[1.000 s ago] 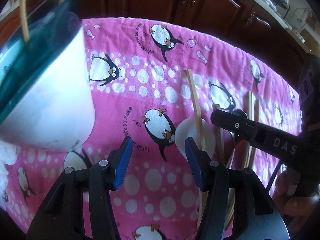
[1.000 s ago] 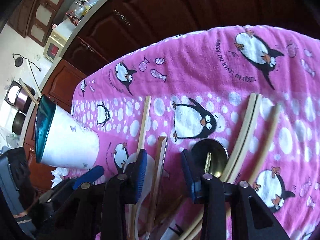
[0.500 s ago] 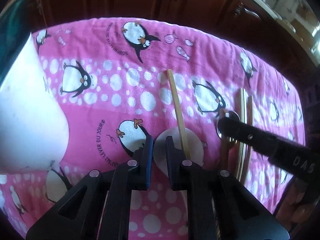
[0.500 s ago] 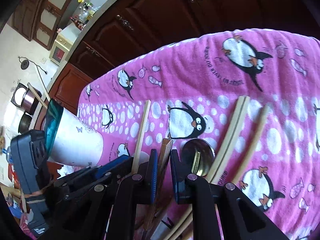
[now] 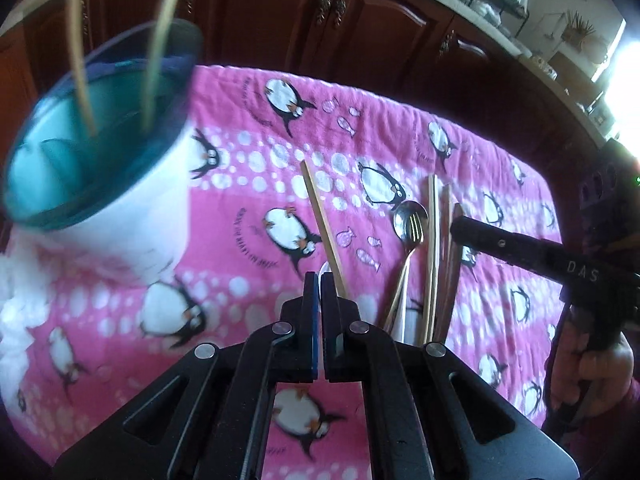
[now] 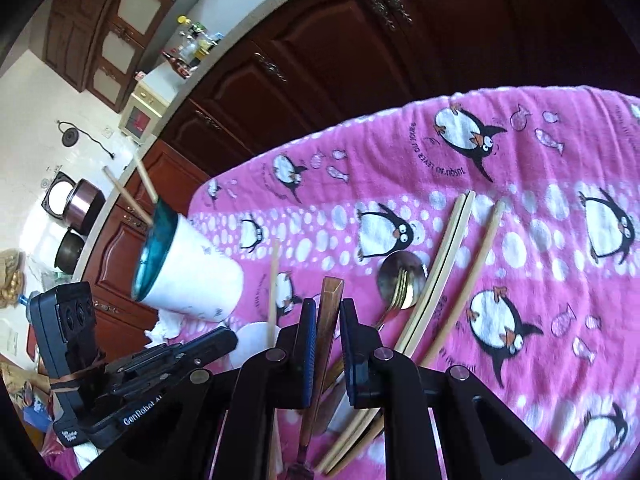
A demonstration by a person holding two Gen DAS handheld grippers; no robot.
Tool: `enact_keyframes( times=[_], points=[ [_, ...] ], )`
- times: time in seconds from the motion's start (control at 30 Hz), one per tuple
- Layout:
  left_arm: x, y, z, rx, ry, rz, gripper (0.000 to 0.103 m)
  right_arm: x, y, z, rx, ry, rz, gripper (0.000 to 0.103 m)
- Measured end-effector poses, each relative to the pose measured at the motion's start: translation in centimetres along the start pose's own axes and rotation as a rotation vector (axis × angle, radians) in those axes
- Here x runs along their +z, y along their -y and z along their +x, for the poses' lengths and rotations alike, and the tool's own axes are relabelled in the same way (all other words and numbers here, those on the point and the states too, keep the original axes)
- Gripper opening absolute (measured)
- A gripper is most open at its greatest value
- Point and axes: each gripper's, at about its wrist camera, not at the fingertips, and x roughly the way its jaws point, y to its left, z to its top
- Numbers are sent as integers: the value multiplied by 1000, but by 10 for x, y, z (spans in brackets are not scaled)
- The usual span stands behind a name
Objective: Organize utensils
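Note:
A white cup with a teal inside (image 5: 120, 184) stands at the left on the pink penguin cloth, with two chopsticks (image 5: 156, 40) in it; it also shows in the right wrist view (image 6: 188, 272). My left gripper (image 5: 320, 280) is shut on the rim of a white spoon (image 5: 325, 269), which is mostly hidden. A pale chopstick (image 5: 322, 228) lies across it. My right gripper (image 6: 325, 312) is shut on a brown wooden utensil (image 6: 330, 316). A metal spoon and a gold fork (image 6: 400, 280) lie just right of it.
Several pale chopsticks (image 6: 448, 256) lie on the pink cloth (image 6: 540, 168) to the right of the metal spoon. Crumpled white tissue (image 5: 16, 312) lies under the cup. Dark wooden cabinets (image 5: 280, 12) stand behind the table.
Both grippers have closed from open: the left on the white spoon, the right on the brown utensil. The left view now shows the cup's opening, so the gripper has risen or tilted.

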Motion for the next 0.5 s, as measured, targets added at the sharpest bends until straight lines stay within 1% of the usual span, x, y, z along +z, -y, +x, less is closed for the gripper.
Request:
enact_keyframes(
  times=[0.17,0.27,0.33,0.4,0.5],
  points=[
    [-15,-14,-31,21,35,-5,0,-11,-12,-16,12,17,-20,10],
    [-18,-16,-57,27,92,12,0,-14,-22,-24,25,36,-28,10],
    [-17,-13,-72,18,123,31,0,-15,-28,-29,33,45,-38,10],
    [-18,-11,-81,24,139,61,0,-17,-33,-34,34,52,-49,10],
    [-18,-12,-87,19,142,69,0,-20,-39,-37,34,59,-64,9]
  ],
)
